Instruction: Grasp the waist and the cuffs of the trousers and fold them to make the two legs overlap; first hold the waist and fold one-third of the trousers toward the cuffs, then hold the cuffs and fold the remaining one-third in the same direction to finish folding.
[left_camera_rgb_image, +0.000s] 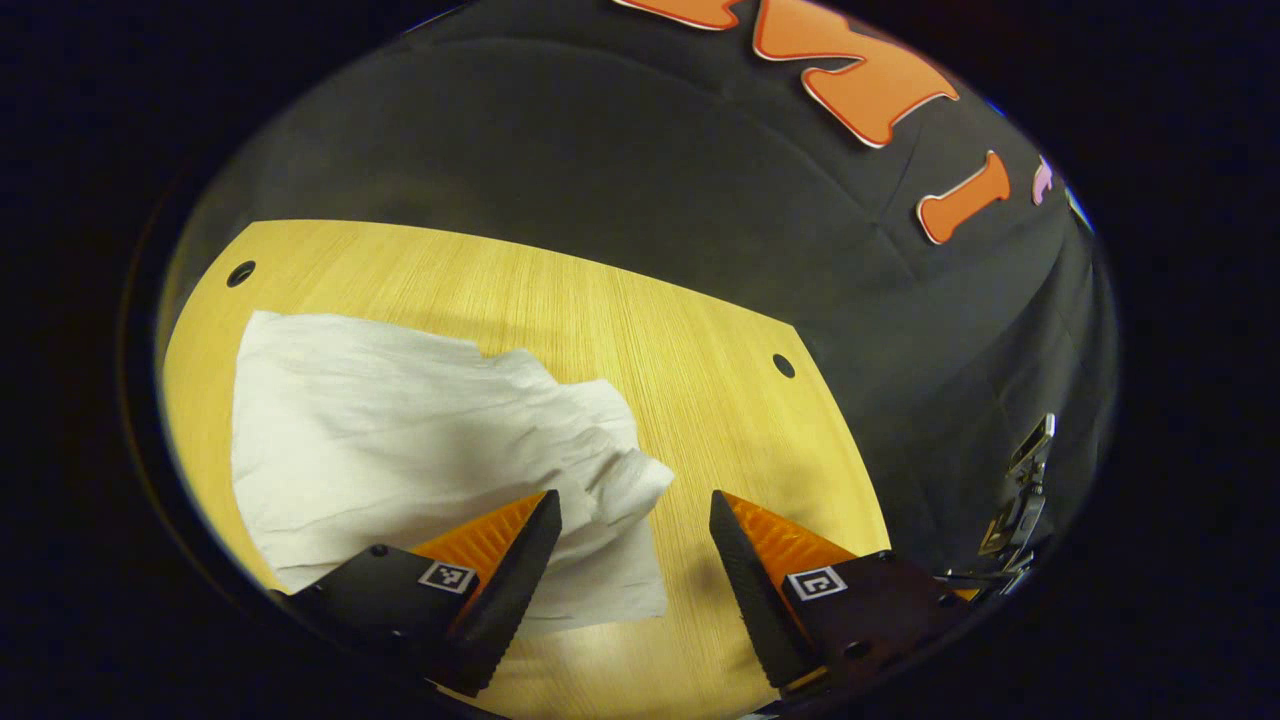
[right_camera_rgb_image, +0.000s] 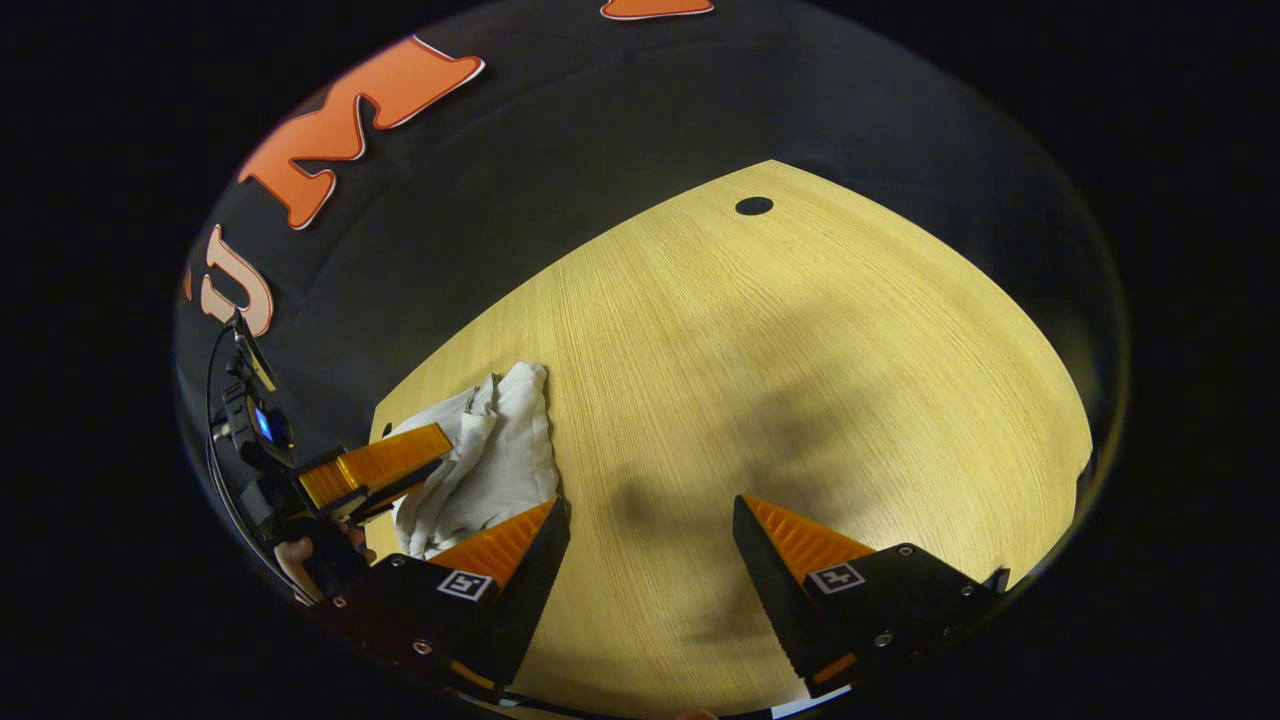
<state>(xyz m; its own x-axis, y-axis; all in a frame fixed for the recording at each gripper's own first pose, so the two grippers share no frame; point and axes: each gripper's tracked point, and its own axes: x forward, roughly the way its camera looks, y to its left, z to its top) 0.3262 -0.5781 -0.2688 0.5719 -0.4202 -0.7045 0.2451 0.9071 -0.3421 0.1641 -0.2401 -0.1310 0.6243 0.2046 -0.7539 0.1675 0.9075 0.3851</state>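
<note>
White trousers (left_camera_rgb_image: 420, 450) lie rumpled on the wooden counter (left_camera_rgb_image: 650, 330). Left tool (left_camera_rgb_image: 635, 525) hangs spread wide, gripping nothing, over their near edge; right tool (right_camera_rgb_image: 650, 530), likewise spread, hovers over bare counter just beside them.

The trousers (left_camera_rgb_image: 400, 440) are plain white (creased, no print); the table (left_camera_rgb_image: 700, 400) is pale yellow wood with fine straight grain and dark round holes.

Warm light from above on my worktop (right_camera_rgb_image: 800, 330), soft claw shadows across the wood, fisheye bending edges, dim surround, sharp focus
</note>
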